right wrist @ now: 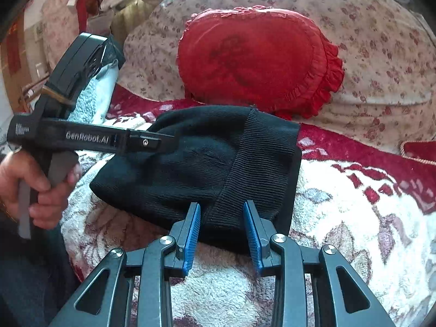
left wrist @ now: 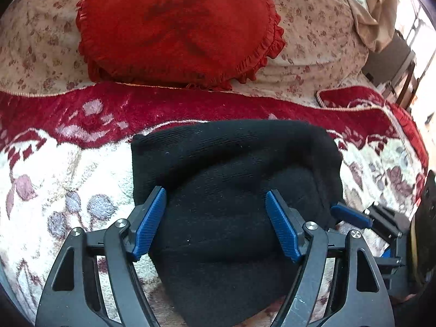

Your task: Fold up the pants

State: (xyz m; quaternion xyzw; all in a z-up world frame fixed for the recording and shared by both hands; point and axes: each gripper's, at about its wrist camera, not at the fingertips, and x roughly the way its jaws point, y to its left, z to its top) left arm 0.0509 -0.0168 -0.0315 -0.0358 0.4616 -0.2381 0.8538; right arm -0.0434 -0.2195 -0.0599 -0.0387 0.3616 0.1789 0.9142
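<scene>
The black knit pants (left wrist: 229, 179) lie folded into a compact bundle on the red and white floral blanket (left wrist: 54, 169). My left gripper (left wrist: 216, 193) is open, its blue pads straddling the near part of the bundle. In the right wrist view the pants (right wrist: 190, 169) show a ribbed band on their right side. My right gripper (right wrist: 222, 209) is open with its pads either side of the ribbed band's near edge. The left gripper (right wrist: 166, 143) reaches in from the left over the bundle, held by a hand (right wrist: 32, 190); its fingertips are hidden against the black cloth.
A red frilled round cushion (left wrist: 177, 30) leans on a floral pillow (left wrist: 313, 27) behind the pants. It also shows in the right wrist view (right wrist: 259, 60). The blanket's edge falls away at the right (left wrist: 408, 136). Furniture stands beyond.
</scene>
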